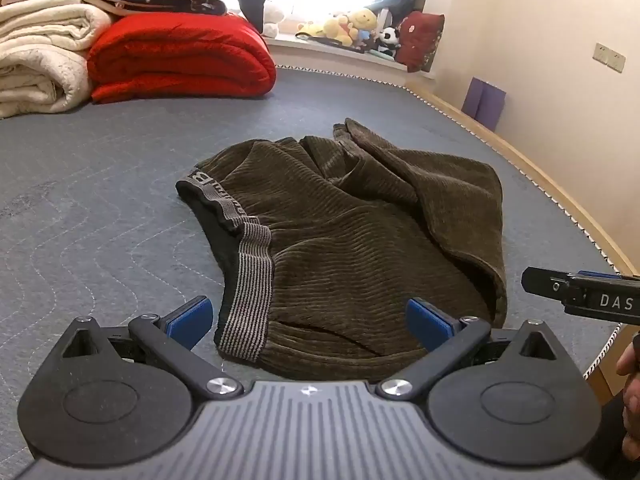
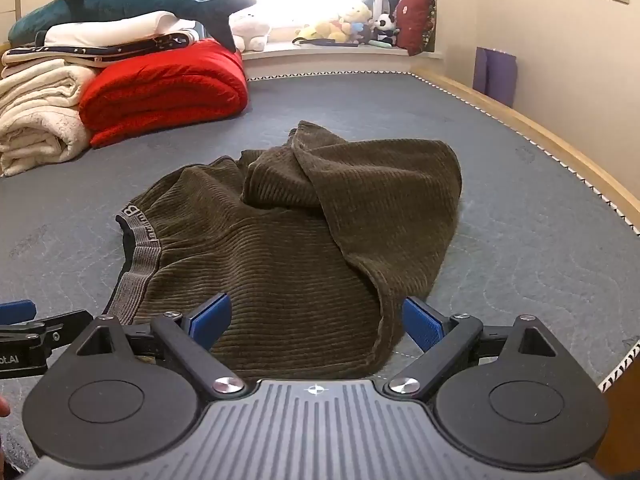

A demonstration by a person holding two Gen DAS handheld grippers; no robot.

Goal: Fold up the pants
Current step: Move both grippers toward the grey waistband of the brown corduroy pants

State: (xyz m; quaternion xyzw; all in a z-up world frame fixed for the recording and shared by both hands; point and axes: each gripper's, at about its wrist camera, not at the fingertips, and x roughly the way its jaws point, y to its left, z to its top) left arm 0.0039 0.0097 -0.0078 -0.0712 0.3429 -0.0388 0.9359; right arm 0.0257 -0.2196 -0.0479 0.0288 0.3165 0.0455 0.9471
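Left wrist view showed the rumpled olive-brown corduroy pants (image 1: 348, 236) lying on the grey quilted bed (image 1: 100, 184), just ahead of the left gripper (image 1: 308, 324), its fingers spread apart and empty. The right gripper (image 2: 316, 322) likewise hovered with fingers apart at the pants' near edge.

My left gripper (image 1: 308, 322) and right gripper (image 2: 316, 322) share black linkage arms, silver screws, blue ribbed pads (image 1: 428, 322) and grey ridged housings.

One pair of pants (image 1: 352, 240), two tools, one red blanket (image 1: 180, 56), one plush shark (image 2: 120, 4).
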